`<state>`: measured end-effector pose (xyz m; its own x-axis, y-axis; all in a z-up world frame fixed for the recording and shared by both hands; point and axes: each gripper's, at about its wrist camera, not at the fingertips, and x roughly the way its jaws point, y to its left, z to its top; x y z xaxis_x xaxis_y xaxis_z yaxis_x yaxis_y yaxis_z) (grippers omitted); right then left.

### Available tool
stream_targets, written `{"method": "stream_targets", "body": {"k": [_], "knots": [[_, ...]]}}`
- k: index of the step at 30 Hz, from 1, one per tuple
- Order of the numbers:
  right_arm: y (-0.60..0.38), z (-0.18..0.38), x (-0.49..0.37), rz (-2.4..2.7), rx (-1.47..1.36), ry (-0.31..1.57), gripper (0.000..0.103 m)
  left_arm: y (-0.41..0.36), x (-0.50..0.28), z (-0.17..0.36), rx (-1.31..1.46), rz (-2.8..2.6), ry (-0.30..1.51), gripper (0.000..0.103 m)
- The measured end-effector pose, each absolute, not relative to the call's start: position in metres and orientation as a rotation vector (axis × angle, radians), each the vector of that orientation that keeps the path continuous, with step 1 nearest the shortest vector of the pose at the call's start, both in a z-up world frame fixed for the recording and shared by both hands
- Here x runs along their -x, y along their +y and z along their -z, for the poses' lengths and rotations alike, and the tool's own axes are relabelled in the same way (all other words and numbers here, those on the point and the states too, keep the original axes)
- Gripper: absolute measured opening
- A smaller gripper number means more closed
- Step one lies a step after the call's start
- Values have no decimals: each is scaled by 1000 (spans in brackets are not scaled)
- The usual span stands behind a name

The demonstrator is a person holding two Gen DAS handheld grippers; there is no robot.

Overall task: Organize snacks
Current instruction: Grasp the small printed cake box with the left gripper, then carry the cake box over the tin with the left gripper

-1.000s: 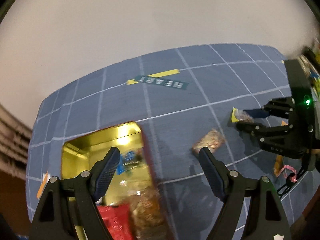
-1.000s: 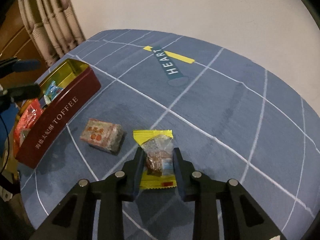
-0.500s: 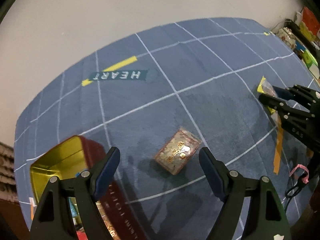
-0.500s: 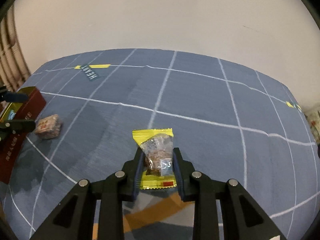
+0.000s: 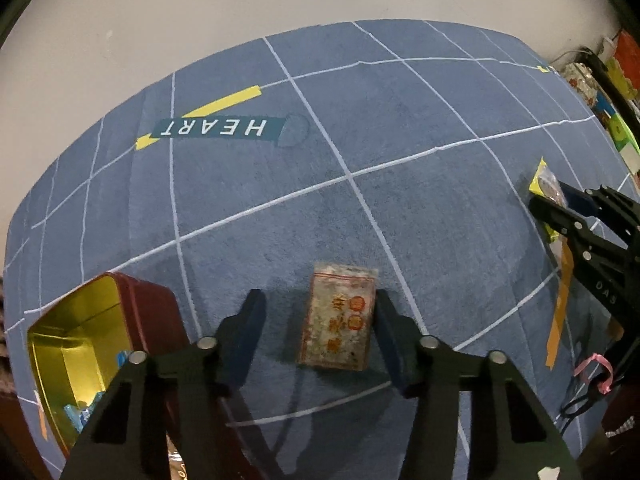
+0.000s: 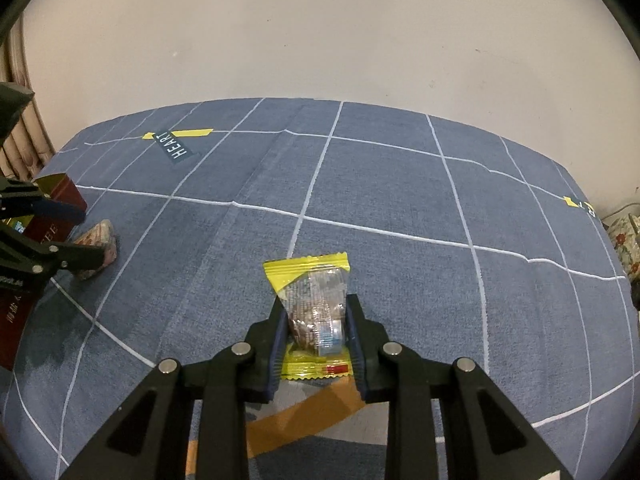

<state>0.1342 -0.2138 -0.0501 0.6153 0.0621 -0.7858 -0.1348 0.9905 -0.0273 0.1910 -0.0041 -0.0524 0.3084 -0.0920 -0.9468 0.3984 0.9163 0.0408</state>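
Here the blue carpet (image 5: 400, 152) carries a teal strip reading "HEART" (image 5: 218, 128); take that as the landmark. Nearer the camera than it, a small wrapped block (image 5: 340, 320) with red seals lies between the closing jaws of the left gripper (image 5: 316, 332); one pad is beside it, the other apart. Left of the block stands a red tin (image 6: 44, 220), gold inside, lettered "…EE". The right gripper (image 6: 316, 328) is clamped on a yellow-edged snack packet (image 6: 316, 300), far from "HEART".

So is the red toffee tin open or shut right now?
Open. The red toffee tin has no lid on it: the left wrist view looks straight into its gold interior, with blue wrappers lying at the bottom.
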Motion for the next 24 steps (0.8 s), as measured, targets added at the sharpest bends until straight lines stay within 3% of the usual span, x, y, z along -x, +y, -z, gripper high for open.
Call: {"method": "stream_targets", "body": {"k": [5, 24], "knots": [[-212, 50, -135, -111, 92, 902, 28, -3, -190, 57, -248, 323, 1244, 28], [-212, 50, -136, -110, 97, 902, 28, 2, -177, 37, -128, 263, 1243, 27]]}}
